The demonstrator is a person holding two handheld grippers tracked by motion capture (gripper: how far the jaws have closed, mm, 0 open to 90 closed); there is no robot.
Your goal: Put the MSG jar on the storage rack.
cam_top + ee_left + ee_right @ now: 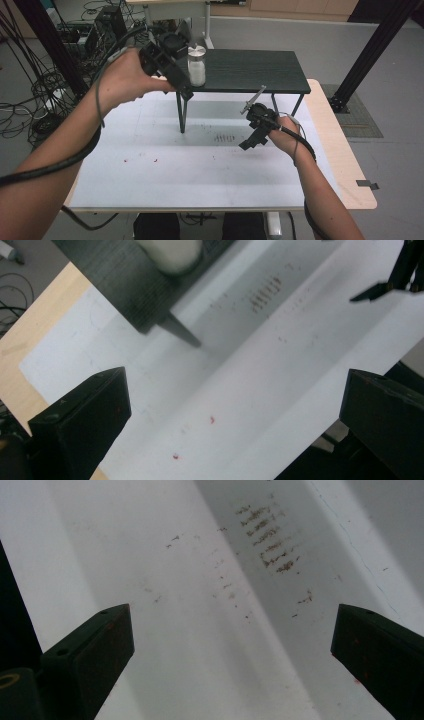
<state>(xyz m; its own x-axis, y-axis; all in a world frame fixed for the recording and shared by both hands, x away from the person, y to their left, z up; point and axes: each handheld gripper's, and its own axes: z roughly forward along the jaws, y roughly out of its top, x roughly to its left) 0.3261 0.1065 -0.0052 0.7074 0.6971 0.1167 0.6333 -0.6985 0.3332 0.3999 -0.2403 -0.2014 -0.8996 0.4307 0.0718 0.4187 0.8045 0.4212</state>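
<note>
A glass jar (197, 66) with white contents and a metal lid stands near the left end of a small black shelf (250, 70). My left gripper (172, 75) is held up just left of the jar, apart from it. In the left gripper view this gripper (235, 410) is open with nothing between its wide-set jaws, and the jar's base (170, 252) sits at the top edge. My right gripper (252, 139) hovers low over the white tabletop (165, 170), in front of the shelf's right end. In its own view the right gripper (232, 645) is open and holds nothing.
The shelf stands on thin black legs (181, 112) on the white tabletop. Small brown marks (270, 535) and red specks (212, 419) dot the surface. A wooden table edge (345, 150) borders it at the right. Cables (30, 100) lie on the floor at the left.
</note>
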